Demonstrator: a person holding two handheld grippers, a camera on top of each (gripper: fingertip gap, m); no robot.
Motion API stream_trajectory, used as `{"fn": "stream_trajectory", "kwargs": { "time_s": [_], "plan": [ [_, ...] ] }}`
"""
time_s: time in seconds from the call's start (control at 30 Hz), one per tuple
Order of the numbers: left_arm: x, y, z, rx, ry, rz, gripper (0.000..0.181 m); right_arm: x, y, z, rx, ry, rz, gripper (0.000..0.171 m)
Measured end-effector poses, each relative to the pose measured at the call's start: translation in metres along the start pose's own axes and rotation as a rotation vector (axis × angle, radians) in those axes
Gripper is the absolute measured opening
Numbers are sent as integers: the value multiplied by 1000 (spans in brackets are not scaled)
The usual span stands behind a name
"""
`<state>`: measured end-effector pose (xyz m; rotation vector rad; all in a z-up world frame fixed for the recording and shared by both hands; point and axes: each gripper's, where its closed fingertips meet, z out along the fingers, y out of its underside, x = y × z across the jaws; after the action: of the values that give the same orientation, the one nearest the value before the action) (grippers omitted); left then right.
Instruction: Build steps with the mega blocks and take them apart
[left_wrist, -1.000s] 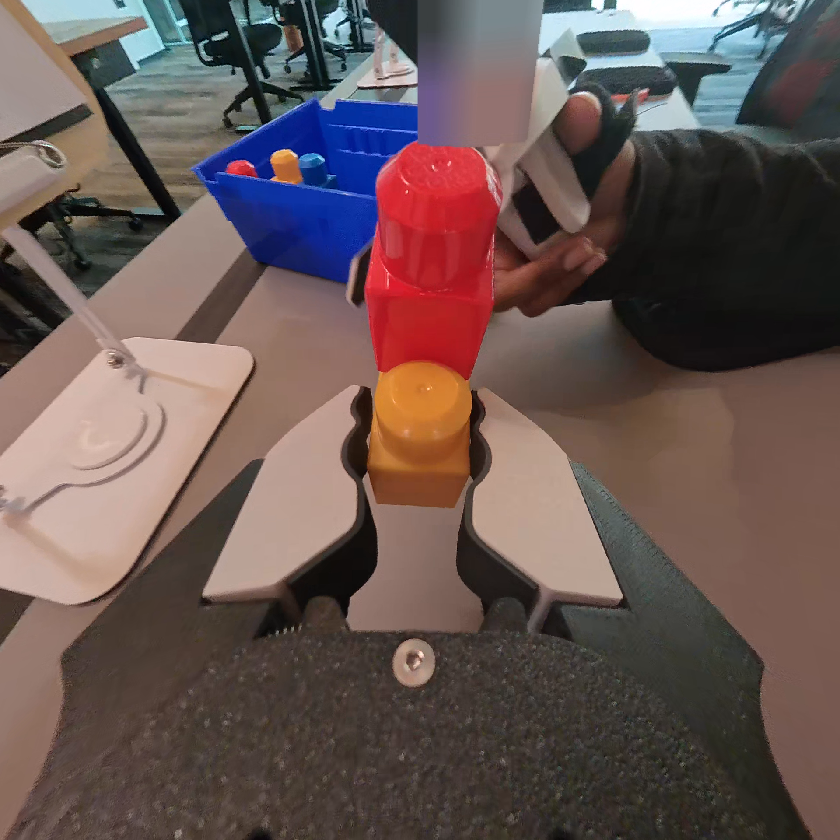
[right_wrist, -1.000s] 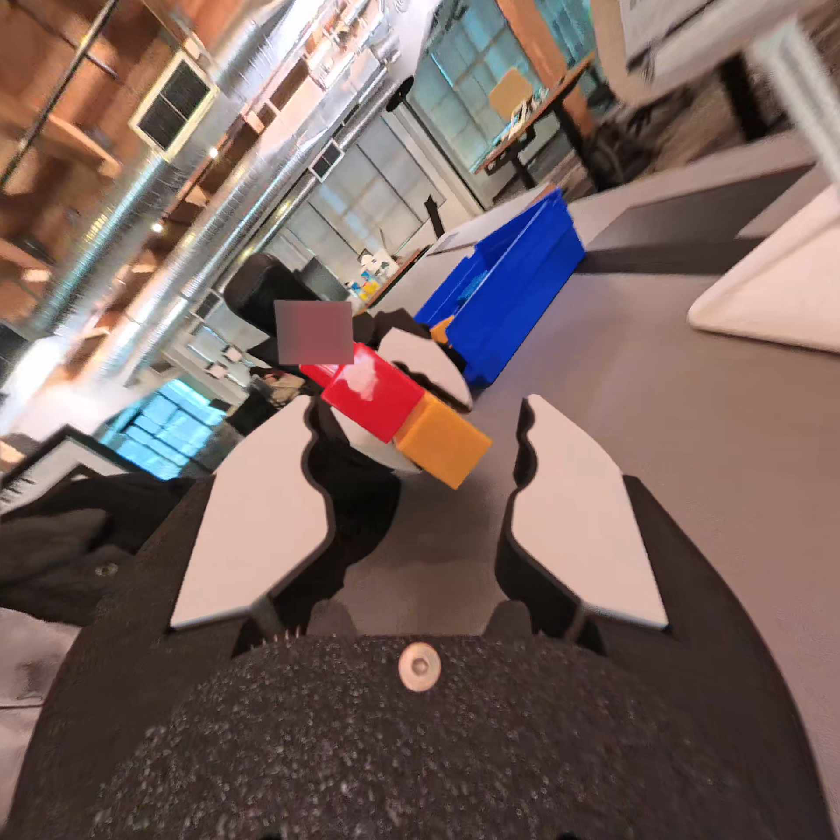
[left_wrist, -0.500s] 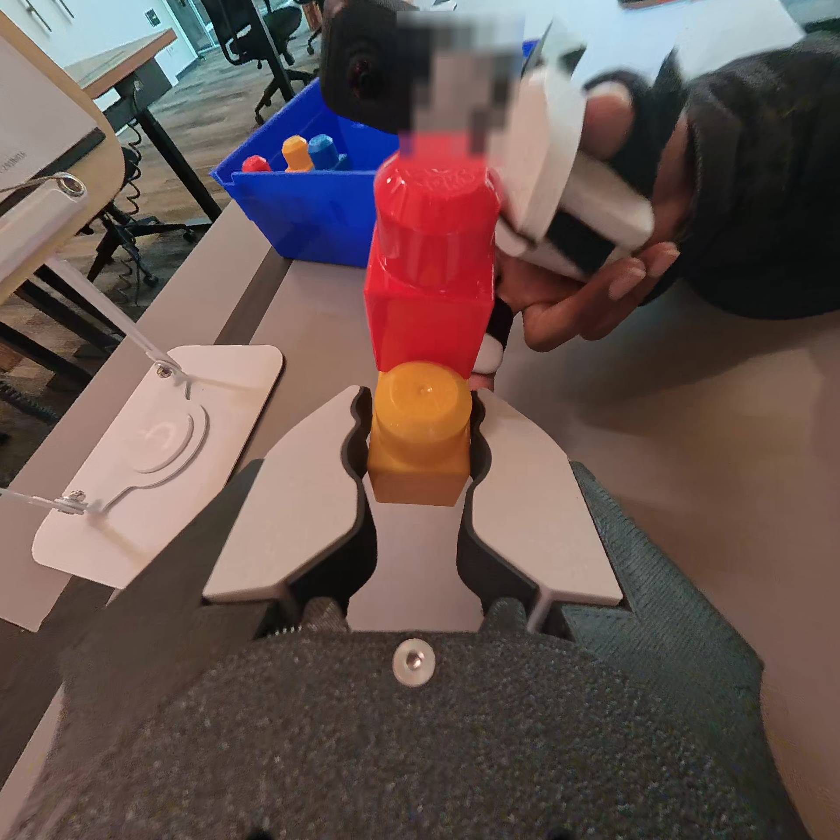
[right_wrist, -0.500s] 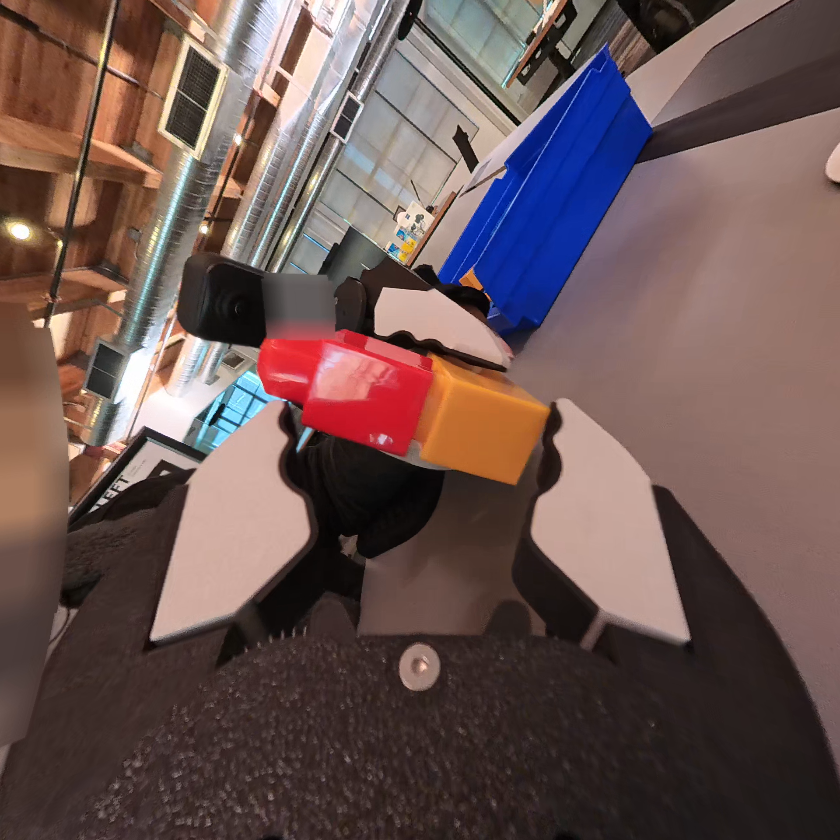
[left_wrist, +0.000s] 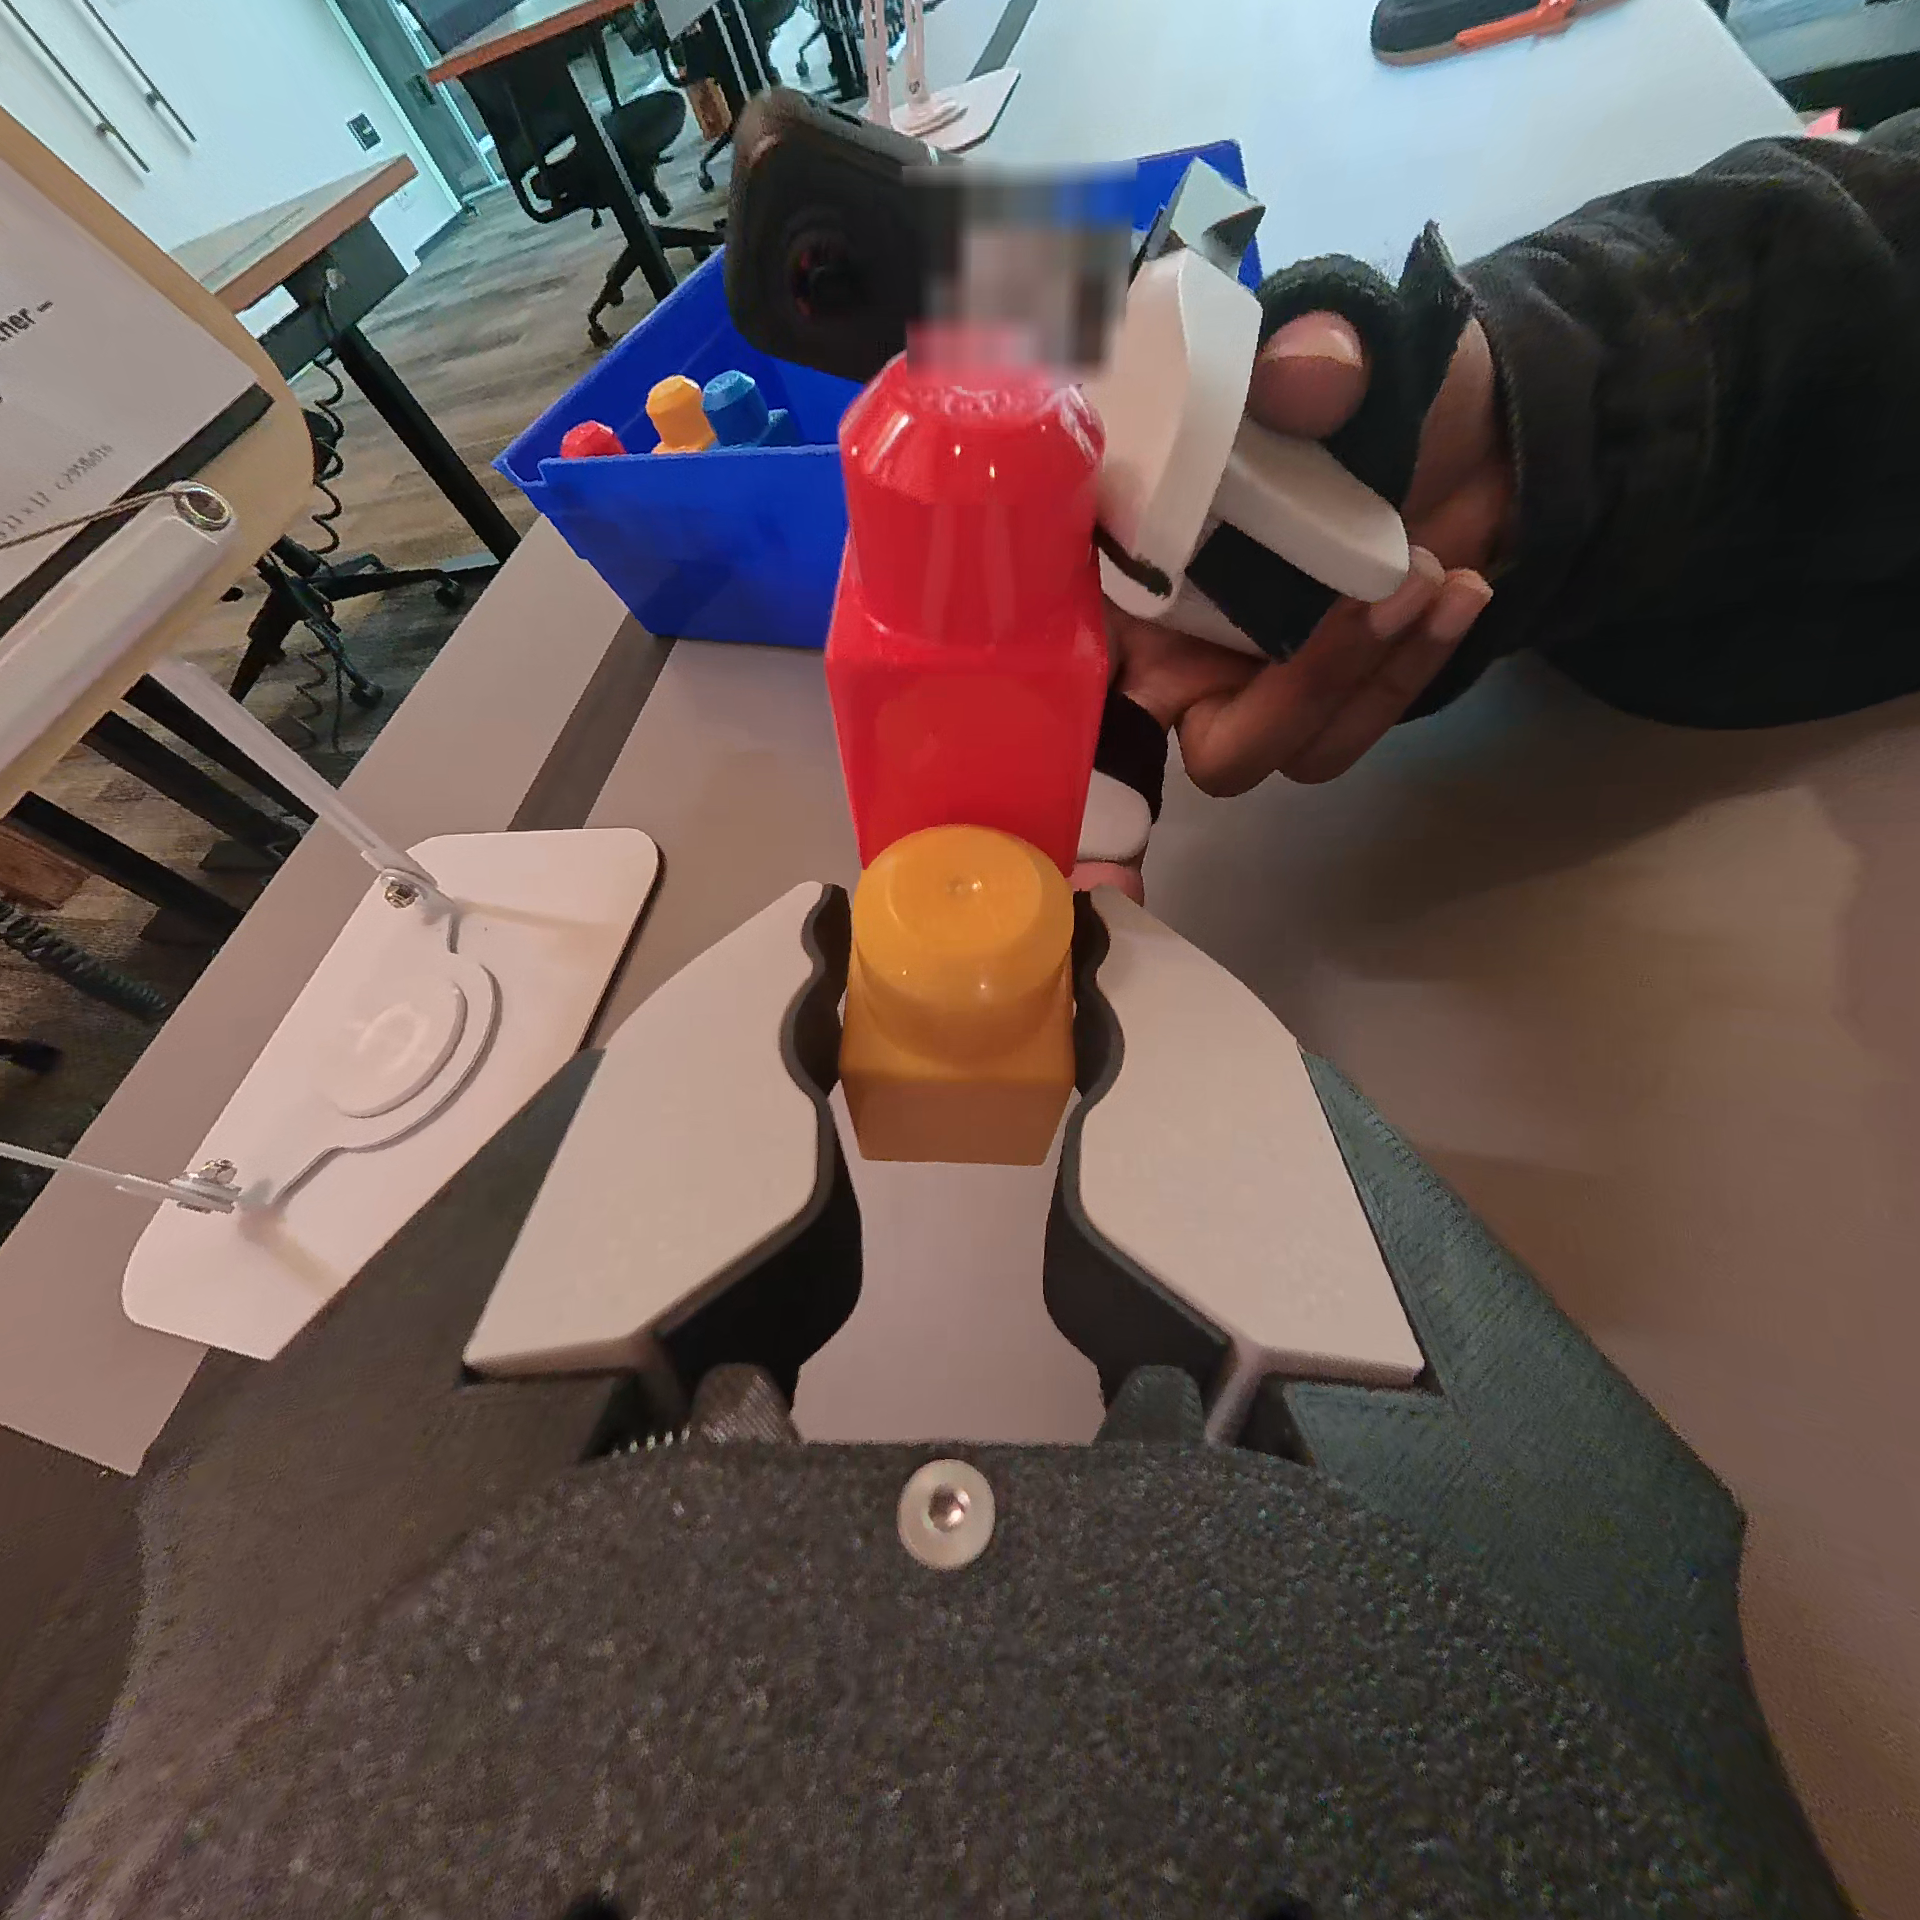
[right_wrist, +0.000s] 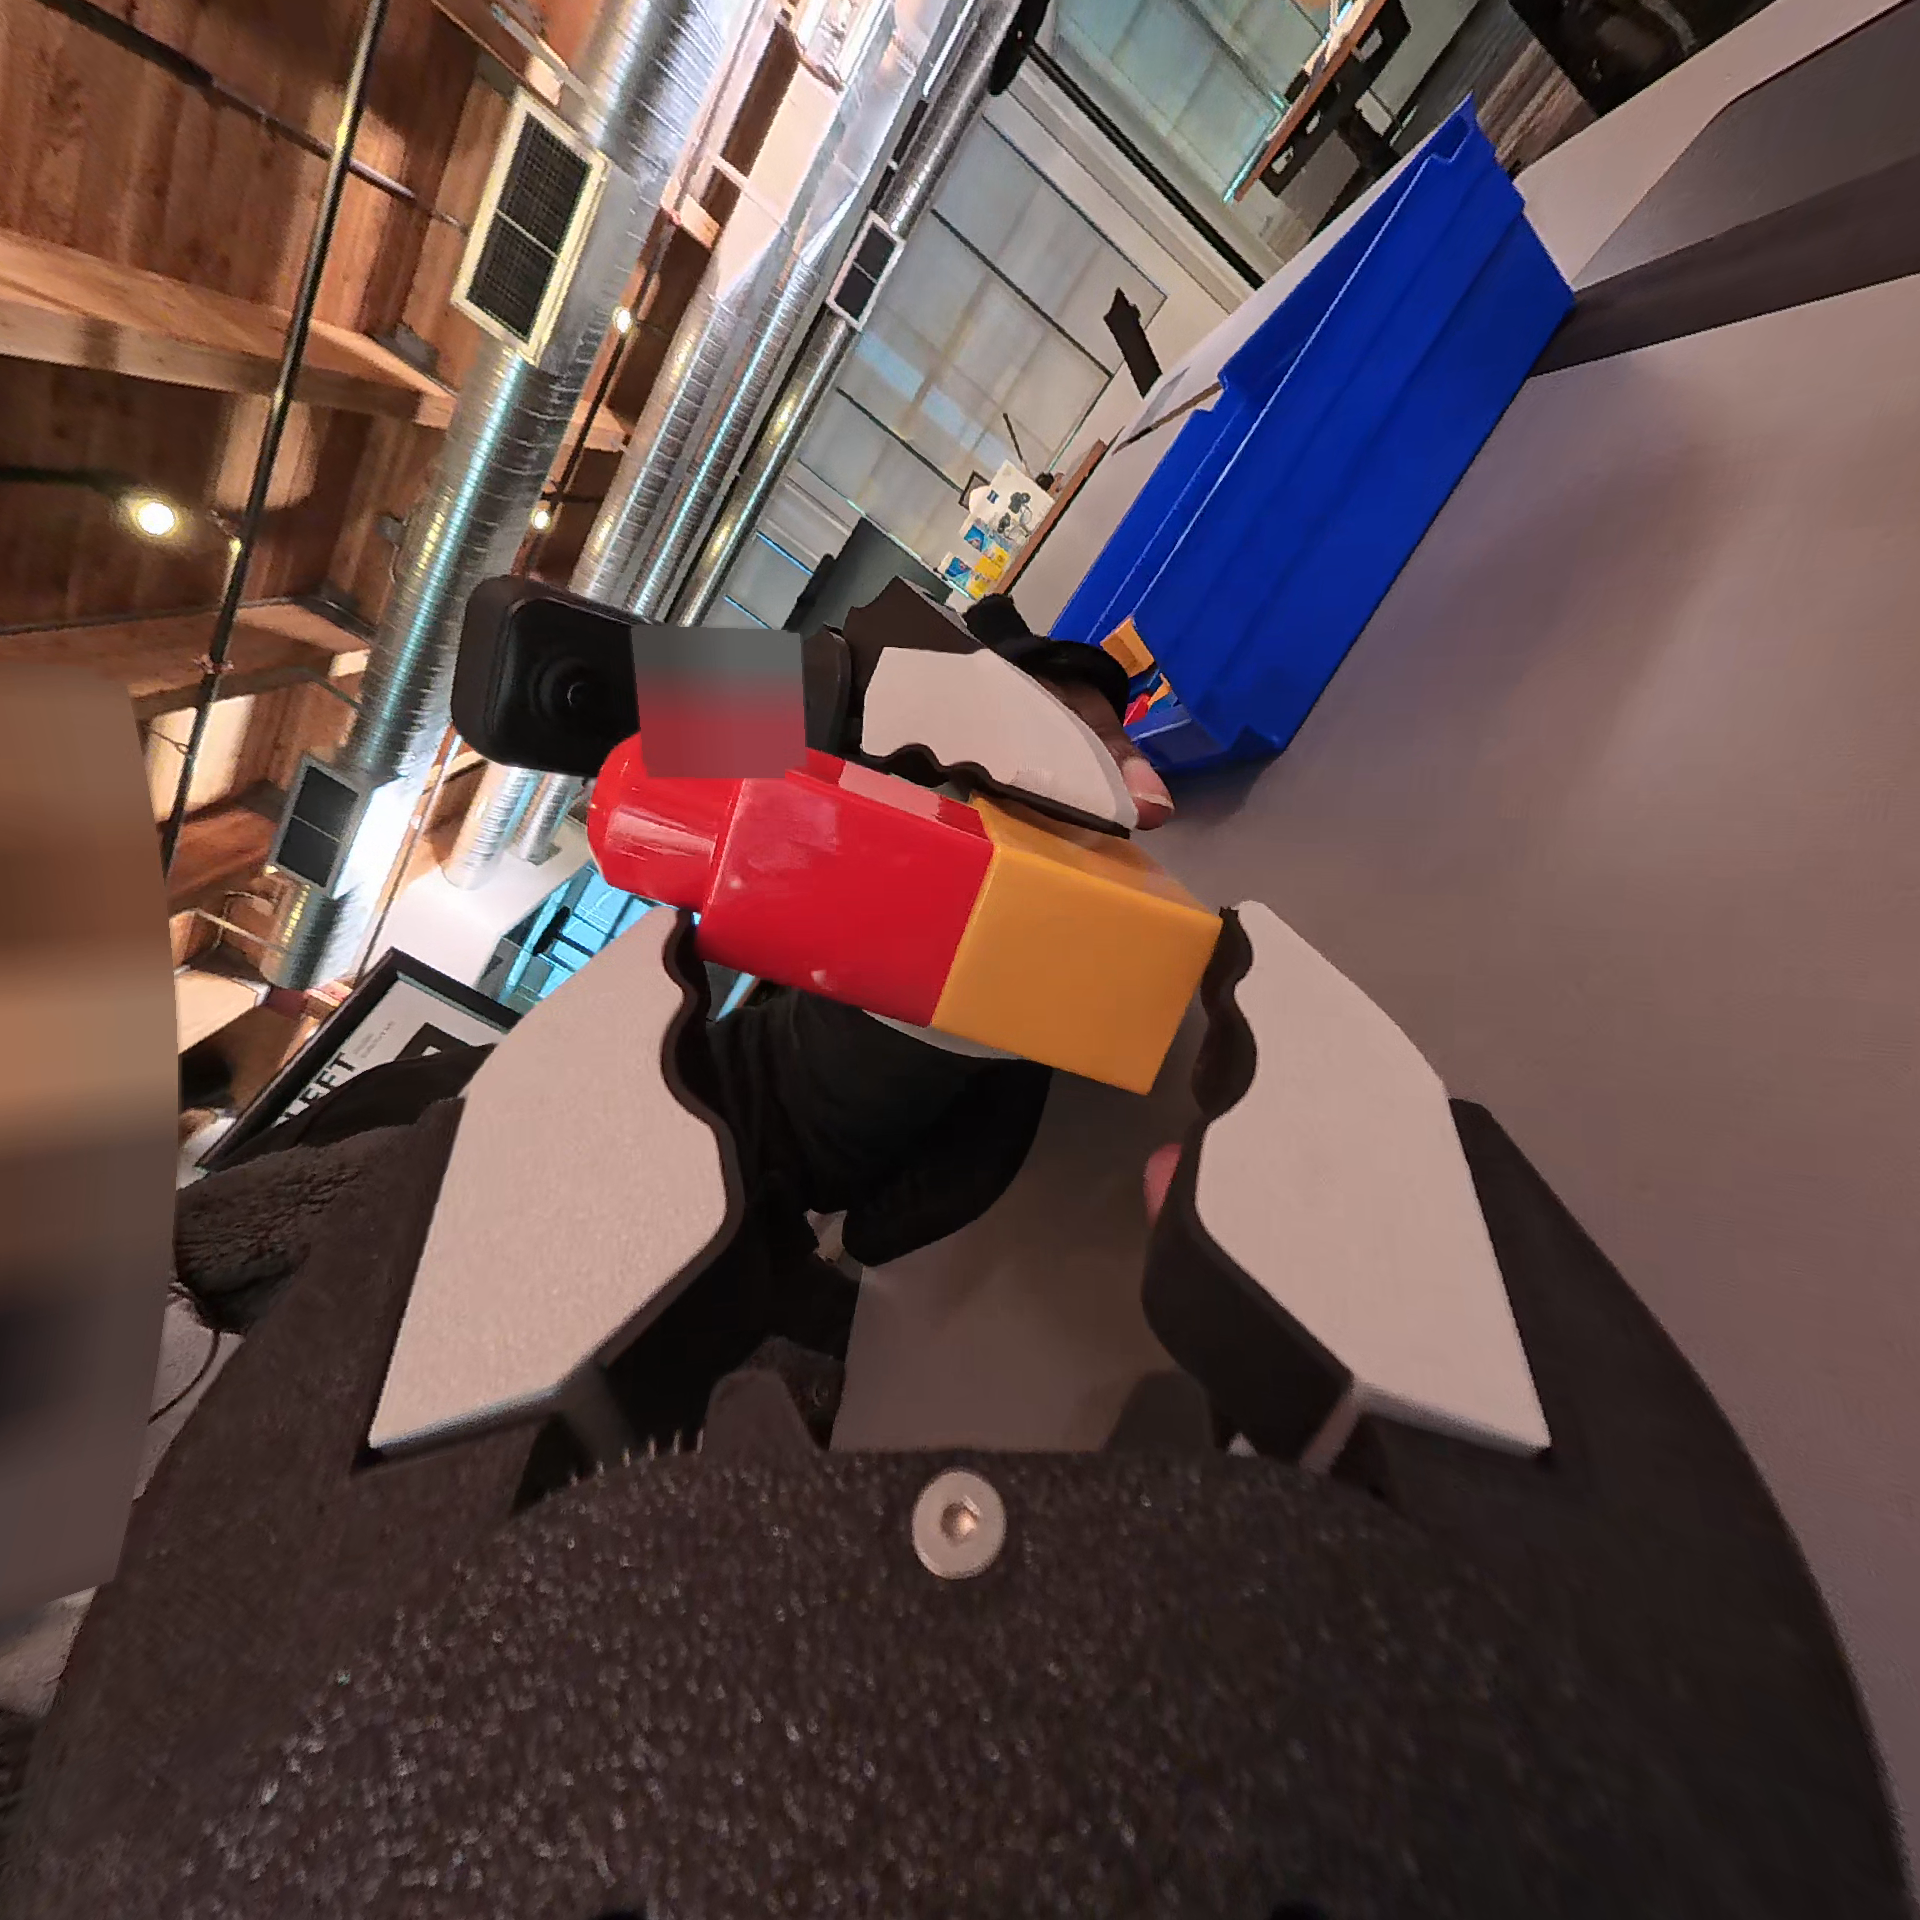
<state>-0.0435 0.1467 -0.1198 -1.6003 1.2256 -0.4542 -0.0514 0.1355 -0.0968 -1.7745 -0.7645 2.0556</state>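
Note:
My left gripper (left_wrist: 961, 935) is shut on an orange block (left_wrist: 956, 1029), with both pads against its sides. A red block (left_wrist: 971, 623) stands taller right behind the orange stud, joined to the orange piece. In the right wrist view the same stack appears sideways, with the red block (right_wrist: 831, 883) on the orange base (right_wrist: 1081, 966). My right gripper (right_wrist: 956, 925) is open and turned on its side. One fingertip is by the red block and the other by the orange base's underside, and neither pad presses on it. One of its fingers (left_wrist: 1184, 395) shows beside the red block.
A blue bin (left_wrist: 707, 540) at the back of the grey table holds red (left_wrist: 592, 438), orange (left_wrist: 677, 410) and blue (left_wrist: 738, 400) blocks. A white stand base (left_wrist: 416, 1039) lies to the left. A person's hand and dark sleeve (left_wrist: 1558, 468) are on the right. The tips of both grippers are at nearly the same place.
My right gripper has moved in around the red and orange stack, opening wider and then narrowing a little. My left gripper keeps its hold on the orange block.

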Motion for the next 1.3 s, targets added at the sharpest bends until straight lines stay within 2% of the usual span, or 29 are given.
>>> {"fn": "stream_trajectory", "kwargs": {
  "time_s": [0.2,0.6,0.7,0.97,1.07,1.3],
  "plan": [
    [1,3,0,-37,-13,24,42,1,1,0,-12,18,-20,92],
    [0,0,-2,-11,12,-12,42,-2,0,2,1,-1,-28,93],
    [0,-3,-5,22,53,-83,42,-9,-4,0,12,-5,-121,95],
    [14,5,-3,13,213,-221,42,-9,-6,-13,-66,184,-604,88],
    [22,10,1,-9,271,-256,42,-11,-5,-14,-67,202,-664,80],
    [36,20,9,-64,338,-285,42,0,7,-10,-146,230,-693,72]
  ]
}}
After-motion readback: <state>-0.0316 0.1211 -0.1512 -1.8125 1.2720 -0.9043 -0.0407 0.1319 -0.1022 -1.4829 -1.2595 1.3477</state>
